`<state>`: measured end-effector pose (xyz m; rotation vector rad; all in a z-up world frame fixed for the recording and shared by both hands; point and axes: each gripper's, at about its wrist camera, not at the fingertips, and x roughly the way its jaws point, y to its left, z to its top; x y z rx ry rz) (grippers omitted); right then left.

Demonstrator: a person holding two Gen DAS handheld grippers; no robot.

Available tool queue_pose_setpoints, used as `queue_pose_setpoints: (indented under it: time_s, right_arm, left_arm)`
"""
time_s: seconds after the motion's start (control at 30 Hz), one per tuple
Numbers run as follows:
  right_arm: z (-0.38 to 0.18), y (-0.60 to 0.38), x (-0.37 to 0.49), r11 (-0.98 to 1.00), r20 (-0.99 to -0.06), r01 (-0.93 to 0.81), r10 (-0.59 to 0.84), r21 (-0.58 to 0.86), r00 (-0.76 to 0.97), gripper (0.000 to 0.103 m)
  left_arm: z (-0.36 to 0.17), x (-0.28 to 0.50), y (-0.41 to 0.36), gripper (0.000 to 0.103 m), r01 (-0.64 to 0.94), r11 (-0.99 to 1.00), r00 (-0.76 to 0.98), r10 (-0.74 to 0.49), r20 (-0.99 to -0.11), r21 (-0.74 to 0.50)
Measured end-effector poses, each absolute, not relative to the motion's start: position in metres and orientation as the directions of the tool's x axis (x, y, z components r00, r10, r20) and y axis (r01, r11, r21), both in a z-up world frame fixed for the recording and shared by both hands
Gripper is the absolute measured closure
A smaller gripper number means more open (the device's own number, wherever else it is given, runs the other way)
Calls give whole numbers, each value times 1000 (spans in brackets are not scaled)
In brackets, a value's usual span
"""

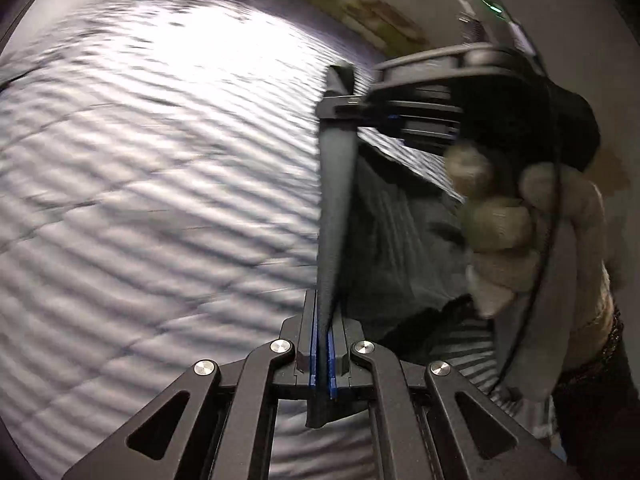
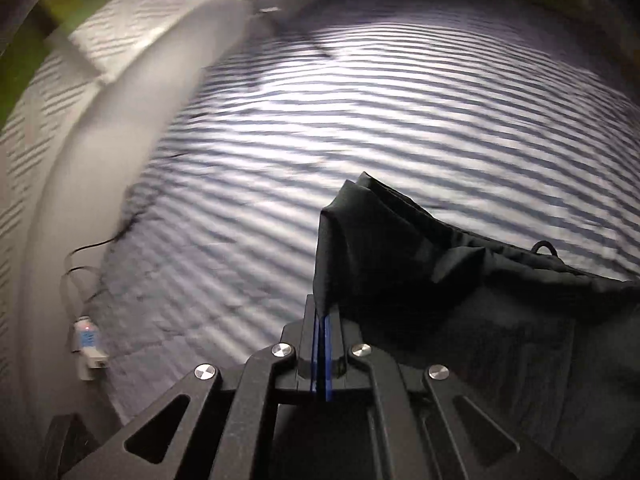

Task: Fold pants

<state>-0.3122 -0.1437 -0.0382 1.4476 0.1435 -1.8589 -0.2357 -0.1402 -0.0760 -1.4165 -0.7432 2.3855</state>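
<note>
Right up close, the left tool (image 1: 325, 344) is pinched tight on an edge of the dark pants (image 1: 336, 208). That edge runs straight up to the right tool (image 1: 340, 98), which a hand (image 1: 516, 232) holds. From the right wrist view, the right tool (image 2: 323, 344) is also pinched tight on the pants (image 2: 400, 264). They hang over a striped bed (image 2: 360, 120), lifted at both tools. A white plug (image 2: 89, 348) sits beside the bed.

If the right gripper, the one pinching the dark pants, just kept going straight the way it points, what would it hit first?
Probably the striped bedcover. The right gripper, shut on the dark pants, points down at it, with only that raised fold of cloth ahead of the tips. Depth is hard to judge through the blur.
</note>
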Motion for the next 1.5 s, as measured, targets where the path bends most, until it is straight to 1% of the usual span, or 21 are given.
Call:
queue_pose_setpoints:
  time_s: [0.13,0.2,0.33,0.4,0.47,0.53,0.57,0.67,0.77,0.83,0.93,1.0,1.03,1.07,1.17,1.2,1.23,1.27,1.3,1.4,1.5]
  right_arm:
    - [-44,-211,-267,-630,-843,667,-538,399,-3,101]
    - [-46,-240,-255,-597,-839,692,-544,405,21,100]
    - [-47,-254,-238,-548,-856,755,-515,360,34,90]
    - [-37,-231,-244,-537,-841,762,-541,361,17,77]
    - [-21,-184,-259,-545,-804,753,-593,368,-36,70]
    - [-12,-140,-273,-558,-772,733,-632,389,-71,70]
    - [-10,-108,-281,-595,-773,717,-622,364,-124,70]
    - [-15,-34,-303,-718,-811,652,-519,243,-269,70]
    - [-35,21,-328,-809,-854,548,-427,213,-298,70]
    - [-55,43,-341,-849,-878,511,-343,138,-334,70]
    - [-87,56,-354,-851,-902,513,-302,109,-309,76]
    - [-86,48,-349,-843,-901,536,-271,53,-337,75]
    - [-78,40,-343,-835,-894,551,-259,17,-365,74]
    - [-72,37,-337,-826,-885,564,-274,17,-375,74]
    - [-49,22,-310,-774,-856,628,-375,78,-355,74]
    - [-44,16,-299,-752,-849,653,-400,89,-345,74]
    - [-40,11,-290,-737,-843,669,-415,91,-342,74]
    - [-38,6,-284,-725,-839,682,-426,93,-339,74]
    - [-38,2,-279,-714,-837,694,-435,96,-331,74]
    - [-55,-15,-269,-682,-864,730,-393,44,-315,74]
    - [-85,-20,-264,-660,-902,751,-311,-23,-301,74]
  left_arm:
    - [-78,-219,-214,100,156,-841,-523,375,-766,-518]
    - [-83,-217,-231,100,191,-843,-521,347,-780,-503]
    - [-85,-192,-241,99,201,-853,-502,333,-798,-482]
    - [-86,-201,-238,99,198,-856,-515,323,-794,-477]
    - [-85,-201,-232,99,186,-852,-529,333,-780,-490]
    - [-82,-205,-225,99,178,-858,-535,326,-780,-481]
    - [-82,-207,-224,99,179,-860,-534,324,-781,-479]
    - [-93,-214,-231,99,203,-852,-531,319,-785,-483]
    - [-100,-214,-241,99,246,-843,-526,299,-797,-478]
    - [-111,-216,-247,99,277,-820,-517,313,-797,-501]
    - [-123,-215,-251,98,306,-806,-491,322,-809,-507]
    - [-129,-215,-254,95,315,-808,-478,318,-819,-498]
    - [-132,-216,-255,88,314,-804,-473,329,-818,-505]
    - [-133,-216,-256,83,314,-802,-474,331,-816,-508]
    - [-134,-218,-259,81,319,-807,-471,321,-822,-498]
    - [-136,-219,-260,78,323,-801,-467,328,-821,-504]
    - [-138,-220,-260,74,328,-792,-462,341,-818,-515]
    - [-141,-221,-261,62,331,-780,-458,359,-813,-531]
    - [-142,-221,-261,56,334,-770,-460,371,-807,-544]
    - [-137,-216,-262,51,340,-746,-490,380,-784,-573]
    - [-133,-216,-264,51,348,-760,-500,345,-795,-549]
